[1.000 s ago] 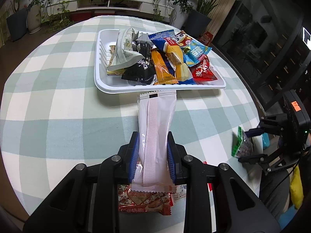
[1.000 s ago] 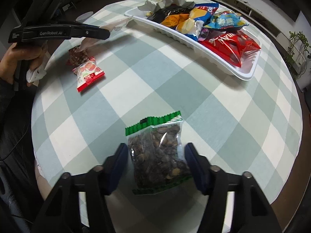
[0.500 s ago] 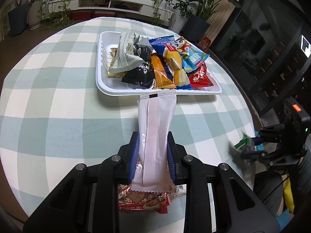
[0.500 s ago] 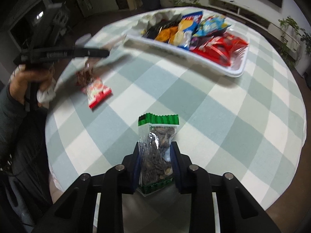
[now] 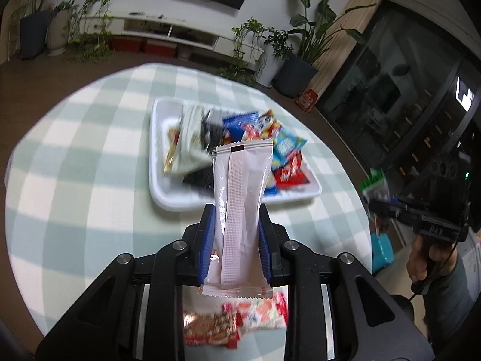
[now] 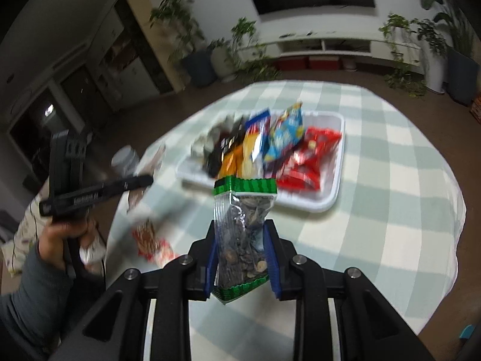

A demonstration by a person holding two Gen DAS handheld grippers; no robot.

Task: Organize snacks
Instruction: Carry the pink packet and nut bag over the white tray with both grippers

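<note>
Carrying step underway: left gripper (image 5: 237, 240) is clamping a long pale-pink foil sachet (image 5: 240, 207), right gripper (image 6: 242, 255) is gripping a clear green-topped bag of seeds (image 6: 243, 234), both lifted toward the white plastic tray (image 5: 156, 180) of snacks; next likely lowering and releasing inside. Two red packets (image 5: 231, 325) are lying on the round green-checked tablecloth (image 5: 75, 165); potted plants (image 5: 303, 45) are lining the wall.
</note>
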